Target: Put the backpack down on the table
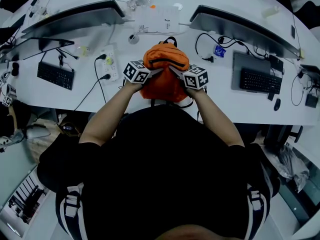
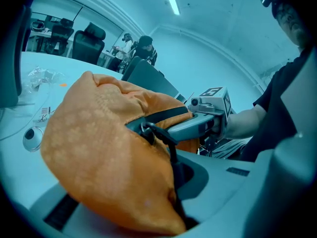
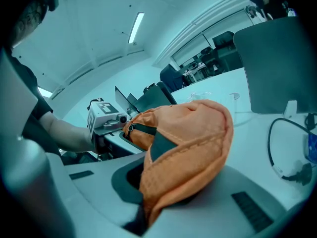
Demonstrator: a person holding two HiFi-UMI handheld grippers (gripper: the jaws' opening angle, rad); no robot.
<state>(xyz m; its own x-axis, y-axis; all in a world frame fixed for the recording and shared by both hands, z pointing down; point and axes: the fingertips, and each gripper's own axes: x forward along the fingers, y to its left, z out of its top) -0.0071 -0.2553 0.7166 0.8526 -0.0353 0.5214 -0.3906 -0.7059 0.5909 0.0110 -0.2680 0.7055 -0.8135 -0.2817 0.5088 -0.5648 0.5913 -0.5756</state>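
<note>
Orange backpack [image 1: 165, 70] was held from both sides over the near middle of the white table [image 1: 220, 106].
The left gripper [image 1: 156, 74] and right gripper [image 1: 176, 70] were each found clamped tight on backpack fabric. A power strip [image 1: 109, 64] was noted just left, a black cable [image 1: 202, 46] just right, and a keyboard [image 1: 257, 80] farther right. The backpack's underside was hidden by the hands, so contact with the table could not be confirmed.

Office with monitors [image 1: 75, 15], keyboards [image 1: 56, 75]
</note>
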